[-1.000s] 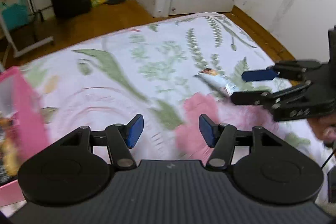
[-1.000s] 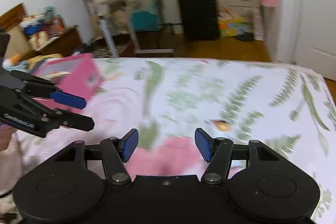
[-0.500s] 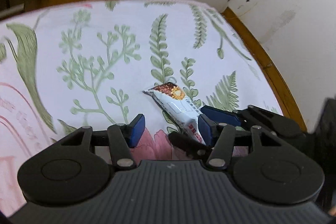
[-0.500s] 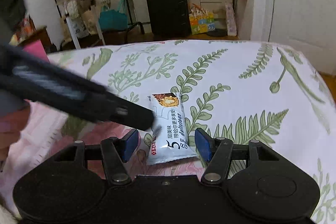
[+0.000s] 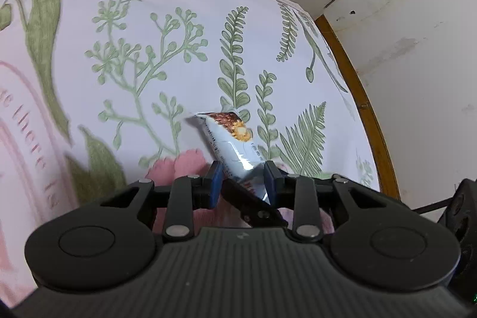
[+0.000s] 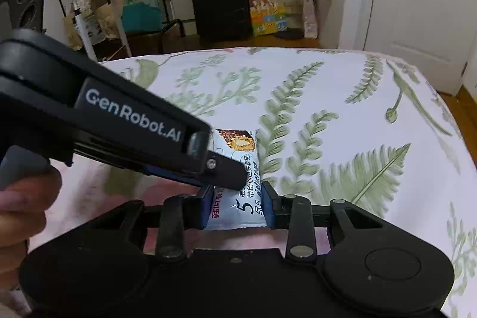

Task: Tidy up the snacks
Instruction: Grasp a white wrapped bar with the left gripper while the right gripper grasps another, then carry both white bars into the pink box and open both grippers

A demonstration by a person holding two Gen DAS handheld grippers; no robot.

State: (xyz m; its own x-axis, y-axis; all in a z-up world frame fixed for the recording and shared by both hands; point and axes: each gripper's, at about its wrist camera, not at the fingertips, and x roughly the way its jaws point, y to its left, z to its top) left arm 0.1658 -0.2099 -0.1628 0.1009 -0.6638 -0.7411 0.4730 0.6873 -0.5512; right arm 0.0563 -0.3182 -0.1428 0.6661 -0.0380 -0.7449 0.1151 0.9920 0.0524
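1. Snack pack (image 6: 238, 192) lies on the bed (image 6: 342, 115), near side, on the leaf sheet w/ the pink flower.
2. Pack is pale blue-white, w/ a nut pic at its far end.
3. Right gripper (image 6: 237, 209) has its blue pads pressed on both sides of the pack's near end. It's gripping the pack.
4. Left gripper (image 5: 243, 184) is closed in on the same pack too. Its pads (image 5: 215, 179) sit tight on each side of the pack (image 5: 231, 139).
5. In the right cam, the left gripper comes in from the left and crosses over the pack's middle.
6. A hand (image 6: 21, 213) shows at the left edge, holding that gripper.
7. Far back: black suitcase (image 6: 220, 2) on the floor, white door (image 6: 417, 5) on the right.
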